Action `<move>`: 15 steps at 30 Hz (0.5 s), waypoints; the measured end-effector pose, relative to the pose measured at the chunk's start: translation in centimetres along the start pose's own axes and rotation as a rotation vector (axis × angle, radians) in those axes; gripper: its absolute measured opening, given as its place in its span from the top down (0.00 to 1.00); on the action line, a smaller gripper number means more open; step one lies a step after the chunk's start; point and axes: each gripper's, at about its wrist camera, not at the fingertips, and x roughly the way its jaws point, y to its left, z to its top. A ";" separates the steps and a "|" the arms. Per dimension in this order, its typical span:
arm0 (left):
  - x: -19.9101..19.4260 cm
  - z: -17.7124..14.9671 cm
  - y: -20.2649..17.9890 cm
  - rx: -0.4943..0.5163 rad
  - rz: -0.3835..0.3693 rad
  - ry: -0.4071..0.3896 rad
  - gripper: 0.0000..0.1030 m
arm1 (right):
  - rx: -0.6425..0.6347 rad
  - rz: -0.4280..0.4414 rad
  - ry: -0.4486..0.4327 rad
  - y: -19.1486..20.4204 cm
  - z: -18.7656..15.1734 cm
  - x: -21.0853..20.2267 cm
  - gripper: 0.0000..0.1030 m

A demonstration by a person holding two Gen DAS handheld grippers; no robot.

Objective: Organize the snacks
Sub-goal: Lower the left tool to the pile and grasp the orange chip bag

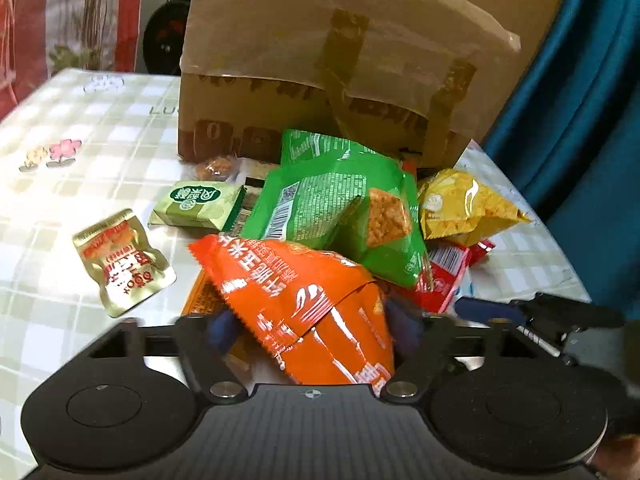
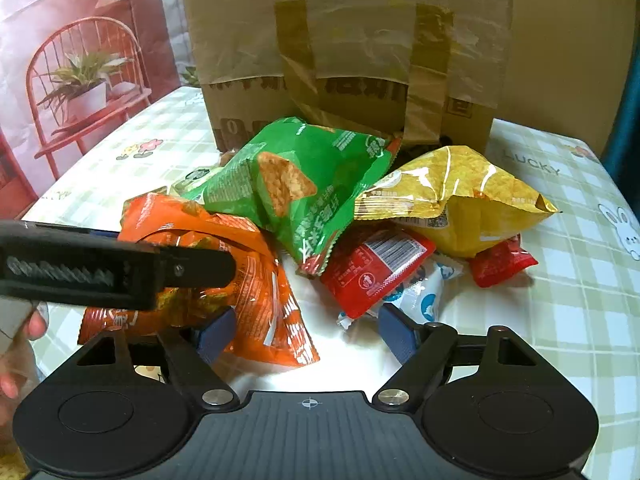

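Observation:
An orange snack bag (image 1: 304, 300) fills the gap of my left gripper (image 1: 312, 320); both blue pads press its crinkled sides, so it is shut on the bag. In the right wrist view the same orange bag (image 2: 248, 272) lies at the left of the pile, with a black finger (image 2: 192, 266) of the left gripper across it. My right gripper (image 2: 306, 320) stands open low over the table. The bag's corner reaches its left pad, and bare cloth shows beside its right pad. A green chip bag (image 2: 300, 184) and a yellow bag (image 2: 460, 200) lie behind.
A taped cardboard box (image 2: 340, 40) stands behind the pile. Red packets (image 2: 376, 268) and a white-blue packet (image 2: 424, 300) lie in front of the yellow bag. A gold pouch (image 1: 120, 260) and a small green pack (image 1: 196, 204) lie left on the checked tablecloth (image 1: 80, 120). A person's fingers (image 2: 36, 324) show at left.

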 end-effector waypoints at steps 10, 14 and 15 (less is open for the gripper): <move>-5.0 -0.1 0.0 0.062 -0.027 -0.160 0.48 | 0.093 -0.007 -0.084 -2.8 0.1 -2.4 0.28; -6.2 0.0 0.0 0.086 0.017 -0.183 0.48 | 0.118 -0.016 -0.126 -4.0 0.8 -3.3 0.28; -6.3 0.0 0.0 0.084 0.031 -0.185 0.48 | 0.118 -0.016 -0.132 -4.2 0.9 -3.4 0.28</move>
